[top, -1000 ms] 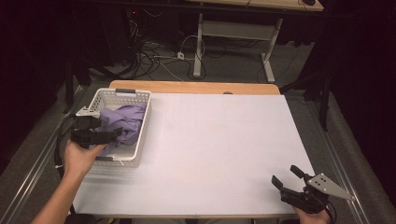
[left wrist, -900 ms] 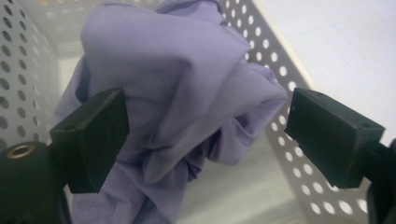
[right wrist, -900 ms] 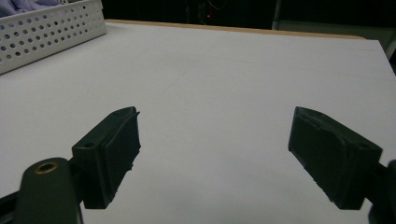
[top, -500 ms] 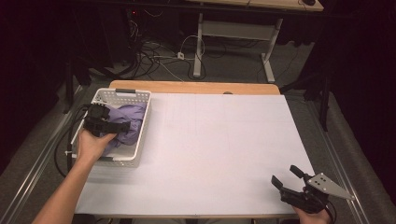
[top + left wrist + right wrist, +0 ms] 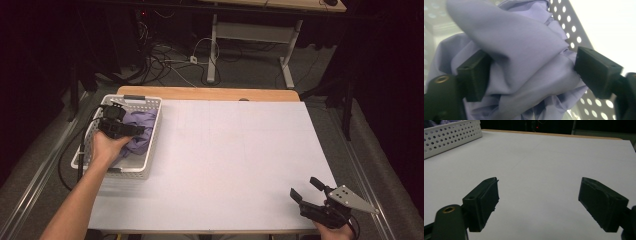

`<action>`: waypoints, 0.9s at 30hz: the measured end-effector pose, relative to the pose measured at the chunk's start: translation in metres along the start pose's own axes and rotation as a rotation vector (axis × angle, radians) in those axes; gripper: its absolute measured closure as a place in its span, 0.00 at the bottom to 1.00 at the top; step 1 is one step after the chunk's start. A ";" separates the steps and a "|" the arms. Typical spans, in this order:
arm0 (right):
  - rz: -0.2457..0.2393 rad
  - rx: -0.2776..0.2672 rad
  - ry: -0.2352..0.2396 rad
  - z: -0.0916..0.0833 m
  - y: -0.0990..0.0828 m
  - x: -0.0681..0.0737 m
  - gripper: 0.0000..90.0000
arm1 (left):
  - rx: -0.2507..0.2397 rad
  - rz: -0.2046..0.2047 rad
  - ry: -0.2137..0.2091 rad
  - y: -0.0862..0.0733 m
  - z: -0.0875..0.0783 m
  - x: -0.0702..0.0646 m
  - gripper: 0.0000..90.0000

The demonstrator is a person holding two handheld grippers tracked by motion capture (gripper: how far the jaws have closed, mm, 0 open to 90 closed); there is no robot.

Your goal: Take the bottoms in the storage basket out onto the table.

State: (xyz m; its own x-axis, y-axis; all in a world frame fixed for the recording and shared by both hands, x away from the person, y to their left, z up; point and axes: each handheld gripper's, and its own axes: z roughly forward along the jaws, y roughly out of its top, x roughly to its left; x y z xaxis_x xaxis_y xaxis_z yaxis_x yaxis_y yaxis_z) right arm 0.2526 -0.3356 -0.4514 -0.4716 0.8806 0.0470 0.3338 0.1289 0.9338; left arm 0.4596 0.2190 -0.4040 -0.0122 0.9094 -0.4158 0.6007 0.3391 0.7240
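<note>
While the right gripper [image 5: 306,189] just sits near the desk's [image 5: 240,150] front right corner with its jaws spread wide and nothing between them, all the action is over on the left edge. That's where the white perforated basket [image 5: 152,145] sits, toward the back left corner, with a bundle of lavender cloth [image 5: 145,122] piled inside it. The left gripper [image 5: 131,131] is down in the basket, held by the person's left hand [image 5: 106,149], forearm coming in from the front edge. In the left gripper view the jaws are spread with a thick fold of the cloth [image 5: 524,57] bulging up between them. Both pads look like they're touching fabric, but the jaws aren't squeezed together on it. The basket's holey wall [image 5: 574,25] runs along behind the cloth. From the right gripper view you can see the basket [image 5: 451,135] far off at the top left, across bare white desk [image 5: 544,165].
</note>
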 end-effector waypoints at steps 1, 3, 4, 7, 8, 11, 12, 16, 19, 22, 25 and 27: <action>0.000 0.000 0.000 0.000 0.000 0.000 0.19 | 0.002 0.003 0.006 0.000 0.002 -0.001 0.24; -0.002 0.000 -0.003 0.000 0.000 0.000 0.19 | 0.004 0.009 0.020 -0.001 0.005 -0.003 0.29; -0.001 -0.002 -0.003 0.000 0.000 0.000 0.19 | 0.002 0.011 0.024 -0.001 0.006 -0.004 0.29; 0.011 -0.006 -0.004 -0.001 0.000 -0.001 0.19 | 0.005 0.003 0.023 -0.001 0.008 -0.005 0.40; 0.012 -0.006 -0.004 -0.001 0.000 -0.001 0.19 | 0.011 0.000 0.026 0.000 0.009 -0.005 0.44; 0.007 -0.003 -0.004 0.000 0.000 -0.001 0.19 | 0.030 -0.026 0.010 0.001 0.009 -0.004 0.57; 0.005 -0.003 -0.004 0.000 0.000 -0.001 0.19 | 0.035 -0.029 0.003 0.002 0.009 -0.003 0.61; 0.007 -0.003 -0.003 0.000 0.000 -0.001 0.19 | 0.063 -0.041 -0.018 0.005 0.007 -0.001 0.79; 0.006 -0.002 -0.003 0.000 0.000 -0.001 0.19 | 0.072 -0.030 -0.024 0.006 0.004 -0.002 0.85; 0.006 -0.002 -0.003 0.000 0.000 -0.001 0.19 | 0.067 -0.018 -0.029 0.008 -0.001 -0.003 0.87; 0.006 -0.003 -0.004 0.000 0.000 -0.001 0.19 | 0.045 0.003 -0.039 0.012 -0.008 -0.005 0.88; 0.005 -0.003 -0.004 0.000 0.000 -0.001 0.19 | 0.025 0.021 -0.049 0.015 -0.015 -0.007 0.88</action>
State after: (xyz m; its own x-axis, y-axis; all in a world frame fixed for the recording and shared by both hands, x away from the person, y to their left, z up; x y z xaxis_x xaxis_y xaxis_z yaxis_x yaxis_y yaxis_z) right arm 0.2527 -0.3364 -0.4516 -0.4669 0.8829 0.0508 0.3342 0.1230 0.9344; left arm 0.4571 0.2212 -0.3819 0.0390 0.9032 -0.4274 0.6201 0.3135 0.7192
